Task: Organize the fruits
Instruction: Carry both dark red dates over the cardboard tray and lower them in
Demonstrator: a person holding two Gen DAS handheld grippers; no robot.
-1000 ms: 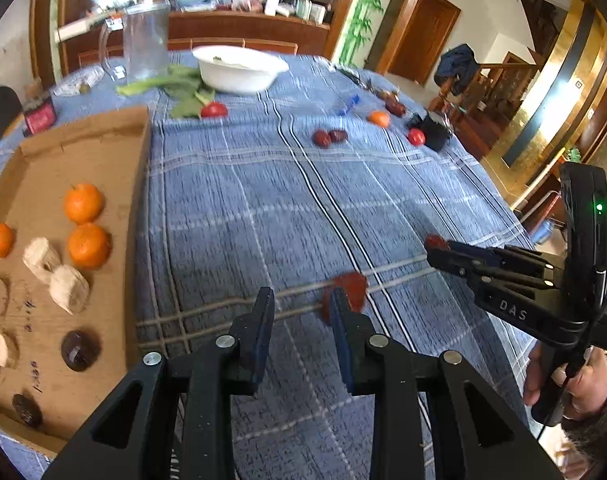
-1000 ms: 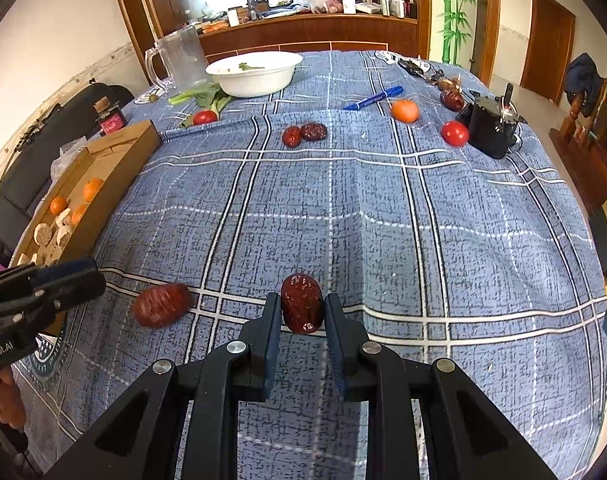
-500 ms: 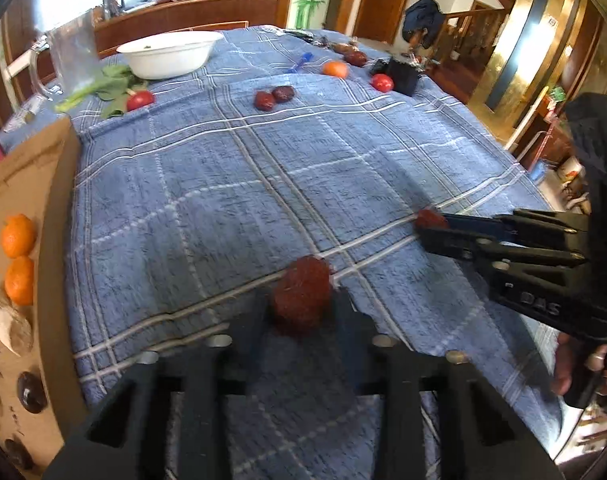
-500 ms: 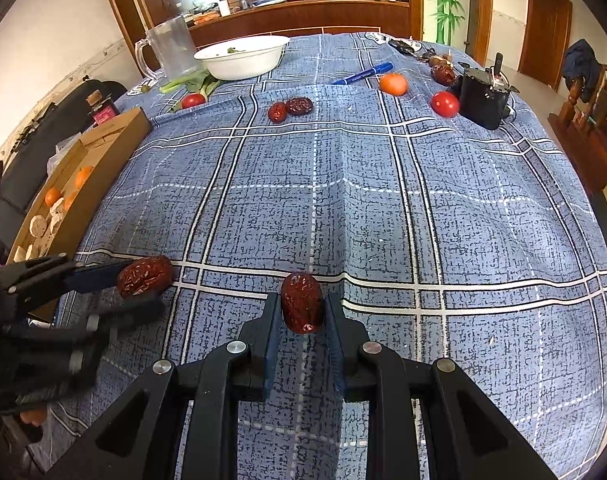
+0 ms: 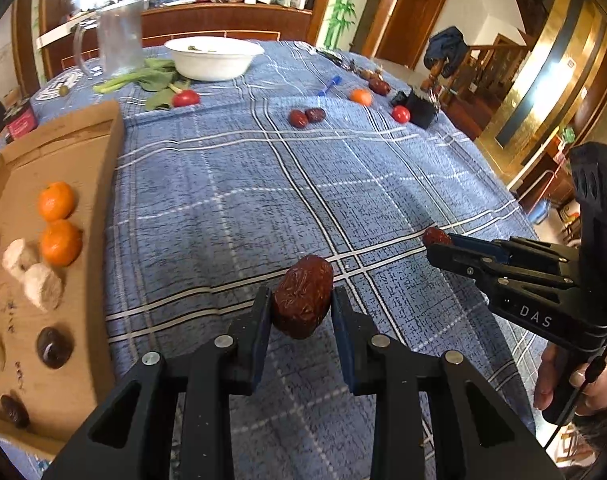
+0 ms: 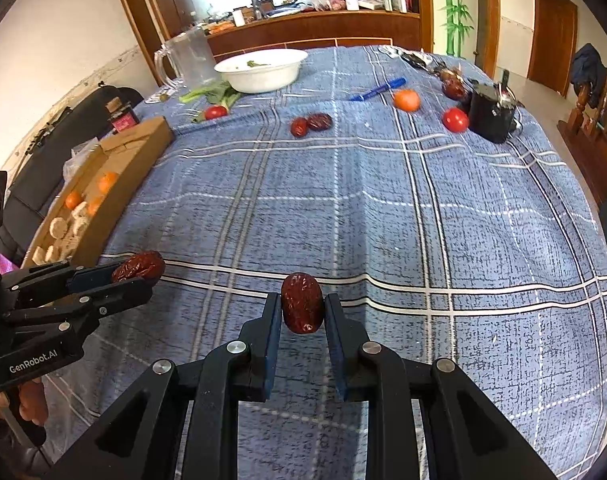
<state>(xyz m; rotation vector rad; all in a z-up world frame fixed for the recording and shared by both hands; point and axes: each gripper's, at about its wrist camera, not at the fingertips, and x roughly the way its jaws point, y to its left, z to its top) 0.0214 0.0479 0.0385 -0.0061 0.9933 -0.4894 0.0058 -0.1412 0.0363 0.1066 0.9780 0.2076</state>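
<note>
My left gripper (image 5: pixel 301 312) is shut on a wrinkled red date (image 5: pixel 302 306), held above the blue plaid tablecloth; it also shows in the right wrist view (image 6: pixel 139 270). My right gripper (image 6: pixel 302 312) is shut on a second red date (image 6: pixel 302 302), seen at the right in the left wrist view (image 5: pixel 435 236). A cardboard tray (image 5: pixel 103 184) at the left holds oranges (image 5: pixel 60 242), pale round pieces (image 5: pixel 43 287) and dark fruits (image 5: pixel 54 347). Two more dates (image 6: pixel 312 124) lie mid-table.
At the far end stand a white bowl (image 6: pixel 263 70), a glass pitcher (image 6: pixel 187 60) and green leaves (image 6: pixel 213 94). Tomatoes (image 6: pixel 455 119), an orange (image 6: pixel 406 100), a blue pen (image 6: pixel 377 89) and a black device (image 6: pixel 491 114) lie at the far right.
My left gripper closed on the date that lay on the cloth and lifted it. My right gripper kept holding its date, almost still.
</note>
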